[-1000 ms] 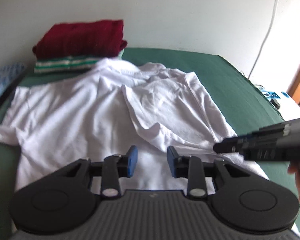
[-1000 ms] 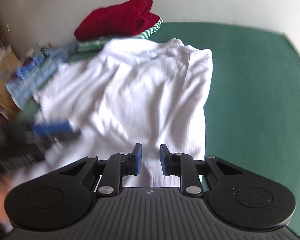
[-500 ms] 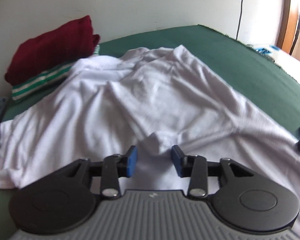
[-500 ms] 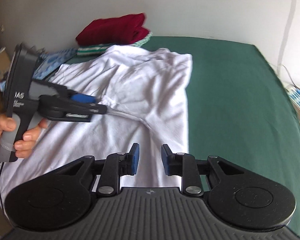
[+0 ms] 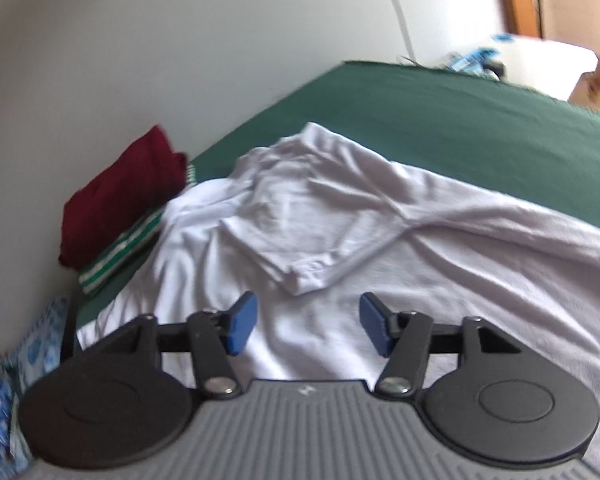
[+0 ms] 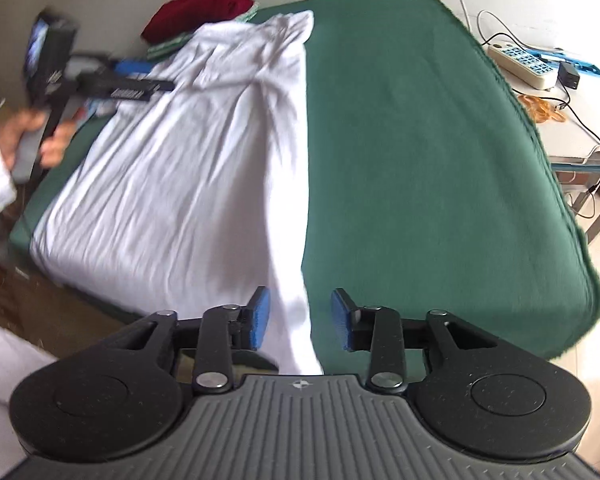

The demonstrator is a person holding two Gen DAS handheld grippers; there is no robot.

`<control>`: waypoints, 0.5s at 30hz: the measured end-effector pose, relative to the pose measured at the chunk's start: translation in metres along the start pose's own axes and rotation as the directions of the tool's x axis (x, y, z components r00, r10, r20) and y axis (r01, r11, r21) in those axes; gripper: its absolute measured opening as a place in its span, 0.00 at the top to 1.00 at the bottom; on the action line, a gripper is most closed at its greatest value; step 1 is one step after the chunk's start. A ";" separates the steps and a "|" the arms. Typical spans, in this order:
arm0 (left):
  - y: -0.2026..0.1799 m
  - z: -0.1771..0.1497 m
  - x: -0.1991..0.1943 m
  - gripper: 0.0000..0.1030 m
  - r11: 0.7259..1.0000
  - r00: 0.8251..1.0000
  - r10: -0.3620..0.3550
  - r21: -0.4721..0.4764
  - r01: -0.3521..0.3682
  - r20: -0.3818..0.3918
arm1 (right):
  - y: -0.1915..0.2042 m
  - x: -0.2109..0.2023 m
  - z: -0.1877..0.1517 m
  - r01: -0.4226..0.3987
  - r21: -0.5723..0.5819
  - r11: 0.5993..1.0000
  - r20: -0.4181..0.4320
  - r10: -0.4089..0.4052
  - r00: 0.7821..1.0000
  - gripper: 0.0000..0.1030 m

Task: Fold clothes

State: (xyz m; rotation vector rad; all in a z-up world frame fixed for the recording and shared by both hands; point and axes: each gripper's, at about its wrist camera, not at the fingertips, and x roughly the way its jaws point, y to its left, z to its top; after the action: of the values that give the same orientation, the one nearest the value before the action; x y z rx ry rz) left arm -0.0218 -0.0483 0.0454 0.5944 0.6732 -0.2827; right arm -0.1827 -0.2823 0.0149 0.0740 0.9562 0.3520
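Note:
A white T-shirt lies spread and wrinkled on the green-covered bed, one sleeve folded in over its chest. My left gripper hovers over the shirt near that sleeve's hem, jaws opening, nothing between its blue pads. In the right wrist view the left gripper is seen from the side, held in a hand over the shirt's upper part. My right gripper hangs above the shirt's lower right hem, jaws opening; the cloth edge shows between the pads, which do not press on it.
A folded dark red garment sits on a green-and-white striped one at the bed's head by the wall. A power strip, cables and rubber bands lie on a side table right of the bed. Blue patterned fabric lies at left.
Both grippers' jaws have widened. The right gripper pulled back along the shirt's right edge to the lower hem. The left view rolled and shifted, and the folded-in sleeve now lies flatter.

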 end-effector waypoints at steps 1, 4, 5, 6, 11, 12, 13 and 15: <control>-0.007 0.002 0.001 0.44 0.999 1.000 -0.016 0.035 0.016 -0.001 | 0.001 0.001 -0.008 0.009 0.000 1.000 0.001 -0.009 1.000 0.59; -0.027 0.011 0.007 0.43 0.983 0.999 -0.041 0.180 0.039 0.005 | -0.002 0.008 -0.024 0.003 0.048 0.999 -0.002 -0.003 1.000 0.59; -0.031 0.015 0.010 0.42 0.974 0.999 -0.034 0.226 0.031 0.011 | -0.002 0.010 -0.027 0.006 0.063 0.998 0.002 -0.006 1.000 0.59; -0.033 0.020 0.015 0.42 0.965 1.000 -0.027 0.260 0.023 0.012 | -0.002 0.012 -0.028 0.009 0.080 0.997 0.011 -0.010 1.000 0.59; -0.036 0.039 0.057 0.42 0.938 0.998 -0.046 0.342 0.055 -0.036 | -0.001 0.020 -0.029 0.054 0.181 0.982 0.067 -0.067 0.995 0.59; -0.038 0.041 0.066 0.43 0.934 0.998 -0.049 0.351 0.061 -0.043 | -0.001 0.022 -0.029 0.068 0.201 0.977 0.076 -0.084 0.994 0.59; -0.040 0.043 0.074 0.47 0.933 0.998 -0.054 0.355 0.064 -0.038 | 0.000 0.023 -0.028 0.083 0.221 0.972 0.080 -0.103 0.991 0.61; -0.043 0.049 0.081 0.53 0.931 0.997 -0.075 0.356 0.075 -0.015 | 0.006 0.026 -0.026 0.102 0.250 0.963 0.087 -0.127 0.988 0.67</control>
State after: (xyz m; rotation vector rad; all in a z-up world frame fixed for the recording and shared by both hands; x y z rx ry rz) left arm 0.0455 -0.1166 0.0049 0.9173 0.6507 -0.4825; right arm -0.1922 -0.2709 -0.0193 0.2595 0.8946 0.1202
